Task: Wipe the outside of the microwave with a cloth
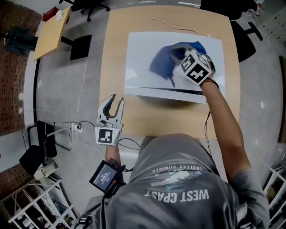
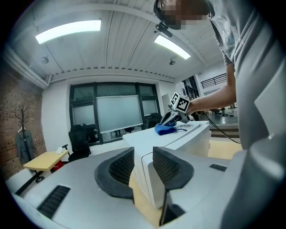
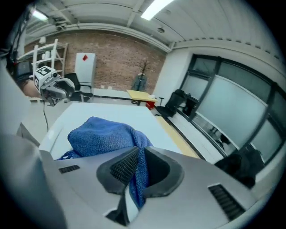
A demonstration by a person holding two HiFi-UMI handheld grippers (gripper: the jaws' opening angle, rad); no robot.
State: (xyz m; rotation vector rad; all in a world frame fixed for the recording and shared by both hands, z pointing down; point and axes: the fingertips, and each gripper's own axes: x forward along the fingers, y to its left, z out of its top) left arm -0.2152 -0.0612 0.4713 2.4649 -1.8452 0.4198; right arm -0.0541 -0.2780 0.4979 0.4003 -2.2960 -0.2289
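Note:
A white microwave (image 1: 143, 49) stands on the wooden table (image 1: 116, 53). A crumpled blue cloth (image 1: 163, 62) lies on its top, and my right gripper (image 1: 175, 60) is shut on the cloth's right part. In the right gripper view a fold of the cloth (image 3: 100, 134) is pinched between the pads of the right gripper (image 3: 137, 167) over the microwave's top (image 3: 89, 114). My left gripper (image 1: 115, 99) is open and empty by the table's left front, short of the microwave's front left corner. The left gripper view looks past the left gripper (image 2: 143, 165) at the microwave (image 2: 187, 136) and cloth (image 2: 164, 129).
A thin white cable (image 1: 165, 22) loops on the table behind the microwave. A small yellow table (image 1: 51, 31) and black office chairs (image 1: 89, 5) stand on the grey floor. A white wire rack (image 1: 35, 205) is at the lower left. Cables trail along the floor left of the table.

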